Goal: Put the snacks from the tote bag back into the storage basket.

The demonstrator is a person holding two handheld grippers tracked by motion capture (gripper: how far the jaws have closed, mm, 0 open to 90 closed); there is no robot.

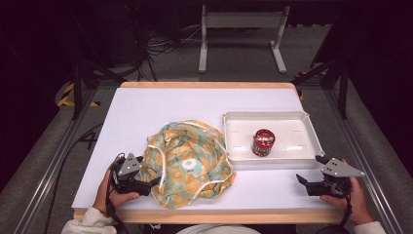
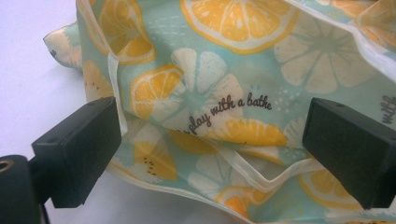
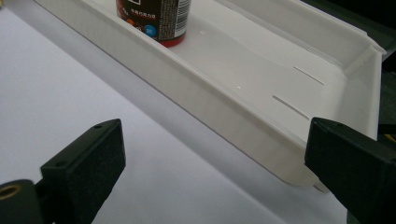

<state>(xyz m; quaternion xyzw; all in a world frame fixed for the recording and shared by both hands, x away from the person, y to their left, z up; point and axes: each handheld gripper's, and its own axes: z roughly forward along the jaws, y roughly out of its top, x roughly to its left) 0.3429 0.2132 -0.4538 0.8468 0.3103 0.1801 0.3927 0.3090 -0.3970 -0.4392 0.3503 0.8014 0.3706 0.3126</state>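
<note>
At the near edge of the desk (image 1: pixel 146 105), the left tool (image 1: pixel 155 183) stands wide open with the rim of the crumpled lemon-print cloth (image 1: pixel 190 163) between its jaws, gripping nothing. The right tool (image 1: pixel 302 184) is also wide open and empty, near the white tray (image 1: pixel 234 146). Farther back, a red can (image 1: pixel 263 142) stands upright in that tray.

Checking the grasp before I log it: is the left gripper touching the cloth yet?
Cannot tell. In the left gripper view the left gripper stands open with the cloth between and behind its jaws, but no view plainly shows contact or a gap.
</note>
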